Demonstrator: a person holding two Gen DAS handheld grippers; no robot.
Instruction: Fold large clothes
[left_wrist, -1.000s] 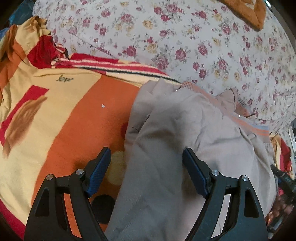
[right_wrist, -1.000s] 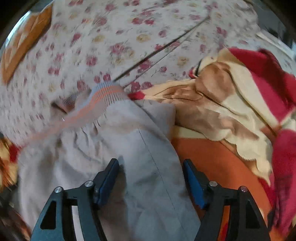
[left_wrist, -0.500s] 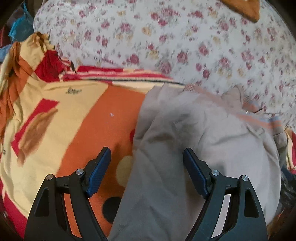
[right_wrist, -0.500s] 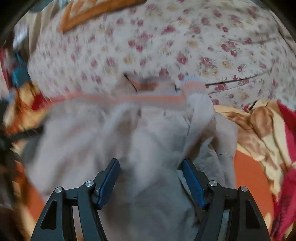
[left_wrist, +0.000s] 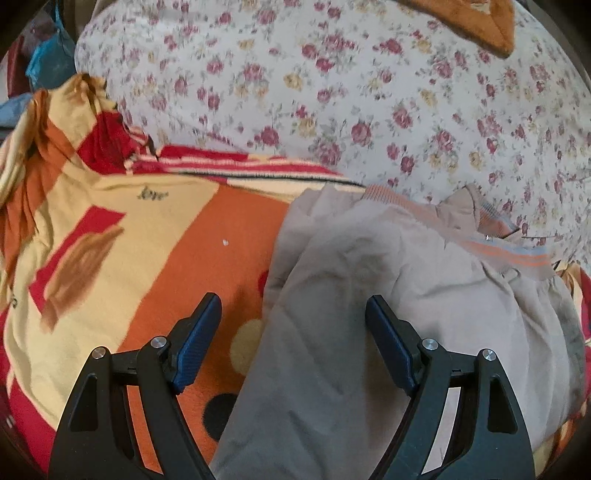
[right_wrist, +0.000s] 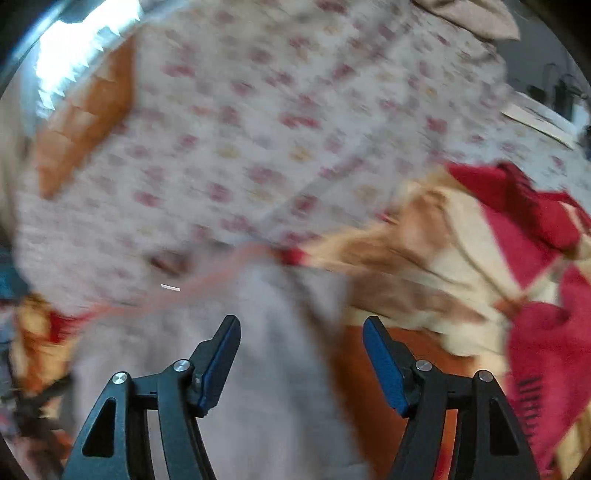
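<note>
A beige garment (left_wrist: 388, 302) with an orange-striped ribbed band (left_wrist: 509, 254) is being shown lying crumpled ahead of and beneath the left hand-held gripper (left_wrist: 293, 332), whose jaws are being held spread, with nothing pinched. It is being carried by an orange, yellow and red blanket (left_wrist: 122, 258) spreading to that gripper's left. Beyond both, a floral bedsheet (left_wrist: 332, 92) is being seen. The right hand-held gripper (right_wrist: 301, 354) is likewise being held spread above the garment (right_wrist: 266, 369), in a blurred view.
</note>
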